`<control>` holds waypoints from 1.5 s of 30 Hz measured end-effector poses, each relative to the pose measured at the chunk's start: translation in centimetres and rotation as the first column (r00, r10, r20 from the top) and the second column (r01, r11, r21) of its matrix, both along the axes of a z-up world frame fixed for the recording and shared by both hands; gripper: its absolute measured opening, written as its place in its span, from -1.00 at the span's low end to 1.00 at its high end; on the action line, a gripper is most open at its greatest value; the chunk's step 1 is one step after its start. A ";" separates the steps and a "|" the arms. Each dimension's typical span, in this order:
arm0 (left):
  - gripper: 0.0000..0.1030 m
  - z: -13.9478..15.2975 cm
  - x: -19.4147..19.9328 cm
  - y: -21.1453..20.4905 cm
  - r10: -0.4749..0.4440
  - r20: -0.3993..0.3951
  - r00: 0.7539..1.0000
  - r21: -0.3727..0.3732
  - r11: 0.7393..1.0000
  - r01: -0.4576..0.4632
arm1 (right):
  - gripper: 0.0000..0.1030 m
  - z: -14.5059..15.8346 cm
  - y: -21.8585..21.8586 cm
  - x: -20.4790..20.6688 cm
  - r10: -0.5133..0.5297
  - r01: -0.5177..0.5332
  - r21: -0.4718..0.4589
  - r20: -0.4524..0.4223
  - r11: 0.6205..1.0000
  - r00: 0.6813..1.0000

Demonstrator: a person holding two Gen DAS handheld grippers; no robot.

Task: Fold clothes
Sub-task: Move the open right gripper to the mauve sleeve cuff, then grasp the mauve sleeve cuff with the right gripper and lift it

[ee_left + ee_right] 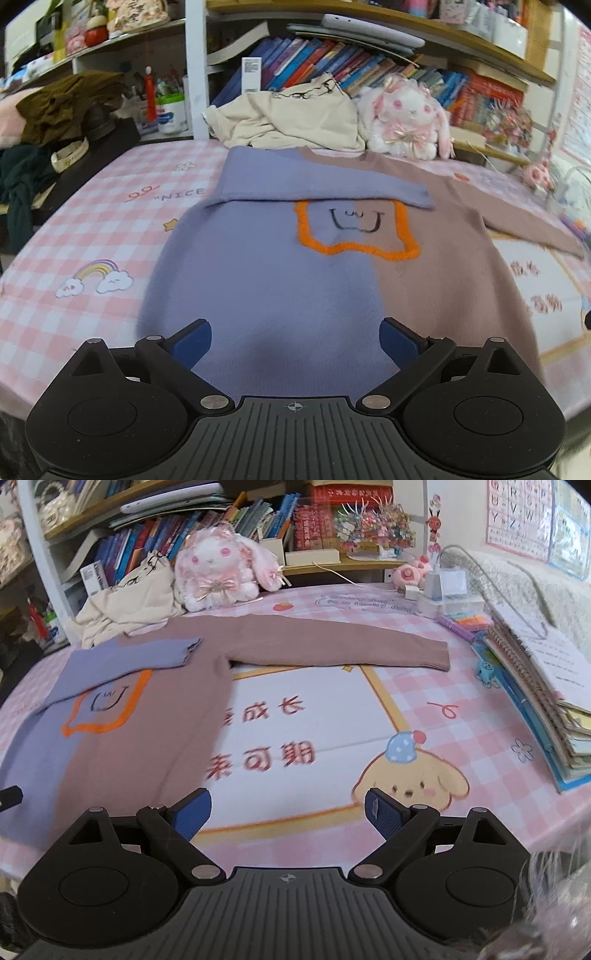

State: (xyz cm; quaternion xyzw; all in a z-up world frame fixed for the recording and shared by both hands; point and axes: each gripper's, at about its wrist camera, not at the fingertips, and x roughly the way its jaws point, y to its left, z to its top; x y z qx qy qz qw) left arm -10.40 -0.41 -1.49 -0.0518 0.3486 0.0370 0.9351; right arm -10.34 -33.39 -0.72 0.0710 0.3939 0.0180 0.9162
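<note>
Mid-fold on the table (pixel 369 716): the sweater (pixel 280 280) lies flat, blue sleeve (pixel 317 181) across its chest, brown sleeve (pixel 332 646) outstretched. My left gripper (pixel 295 338) and right gripper (pixel 288 812) hover wide, empty; that sleeve likely comes next.

Plush bunny (pixel 218 572) & cream garment (pixel 129 605) at table's far edge; notebook stack (pixel 535 686) along right edge; bookshelf (pixel 332 59) behind.

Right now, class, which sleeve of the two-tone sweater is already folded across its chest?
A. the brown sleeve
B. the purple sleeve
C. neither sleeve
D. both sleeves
B: the purple sleeve lies across the sweater above the orange outline, while the brown sleeve lies stretched out flat on the tablecloth.
</note>
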 end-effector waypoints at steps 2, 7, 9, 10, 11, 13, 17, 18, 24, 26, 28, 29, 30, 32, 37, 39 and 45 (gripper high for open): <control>0.92 0.0 0.4 -0.9 0.038 0.006 0.999 -0.016 0.999 -0.037 | 0.68 -0.2 -1.9 1.4 0.020 -0.020 0.034 0.003 0.999 1.000; 0.92 0.0 0.7 -4.7 0.162 -0.006 0.987 0.017 0.987 -0.162 | 0.56 -0.6 -7.2 5.5 0.035 -0.036 0.116 0.016 0.993 0.999; 0.92 0.0 0.8 -6.2 0.211 -0.012 0.977 0.036 0.977 -0.211 | 0.53 -0.9 -9.3 7.1 0.041 -0.043 0.123 0.016 0.991 0.999; 0.92 0.0 0.8 -7.0 0.233 -0.014 0.972 0.045 0.972 -0.233 | 0.50 -1.0 -10.3 7.9 0.045 -0.046 0.120 0.013 0.992 0.999; 0.92 -0.2 0.6 -7.8 0.252 -0.014 0.968 0.055 0.966 -0.251 | 0.47 -1.2 -11.4 8.6 0.048 -0.049 0.117 0.011 0.992 0.999; 0.92 -0.3 0.1 -9.4 0.267 -0.023 0.963 0.074 0.961 -0.265 | 0.44 -1.5 -13.3 10.1 0.045 -0.045 0.112 0.001 0.993 0.999; 0.92 -0.1 -0.8 -11.7 0.280 -0.026 0.960 0.117 0.954 -0.276 | 0.30 -1.9 -16.9 12.7 0.035 -0.033 0.120 -0.017 0.992 0.999; 0.92 0.1 -0.9 -12.0 0.289 -0.021 0.957 0.123 0.951 -0.285 | 0.30 -2.1 -17.6 13.3 0.029 -0.026 0.125 -0.025 0.992 0.999; 0.92 0.4 -1.0 -13.1 0.349 -0.006 0.937 0.116 0.931 -0.346 | 0.26 -2.8 -20.5 16.0 -0.009 0.018 0.158 -0.056 0.987 0.998; 0.92 0.4 -0.9 -13.3 0.363 -0.004 0.932 0.118 0.926 -0.360 | 0.15 -3.1 -21.1 16.8 -0.018 0.029 0.173 -0.065 0.984 0.998; 0.92 0.5 -0.9 -13.6 0.366 -0.005 0.931 0.128 0.923 -0.362 | 0.12 -3.3 -21.6 17.5 -0.025 0.038 0.198 -0.073 0.980 0.997; 0.92 0.6 -0.8 -13.8 0.366 -0.006 0.931 0.134 0.923 -0.362 | 0.11 -3.3 -21.6 17.8 -0.026 0.041 0.205 -0.076 0.978 0.997; 0.92 0.7 -0.8 -14.0 0.366 -0.008 0.930 0.139 0.922 -0.362 | 0.10 -3.3 -21.7 18.1 -0.027 0.044 0.212 -0.078 0.976 0.997; 0.92 0.8 -0.7 -14.3 0.364 -0.006 0.931 0.153 0.921 -0.359 | 0.01 -3.3 -21.5 18.7 -0.022 0.040 0.231 -0.081 0.972 0.996; 0.92 1.3 -0.5 -14.7 0.355 0.007 0.935 0.184 0.919 -0.350 | -0.04 -3.5 -21.4 19.8 -0.030 0.048 0.279 -0.066 0.959 0.997; 0.92 1.5 -0.5 -14.7 0.351 0.012 0.936 0.189 0.919 -0.347 | -0.14 -3.5 -21.4 19.9 -0.032 0.049 0.268 -0.069 0.962 0.997; 0.92 1.1 -0.2 -14.9 0.334 -0.013 0.942 0.189 0.926 -0.326 | -0.68 -3.5 -21.3 20.0 -0.027 0.041 0.186 -0.079 0.982 0.997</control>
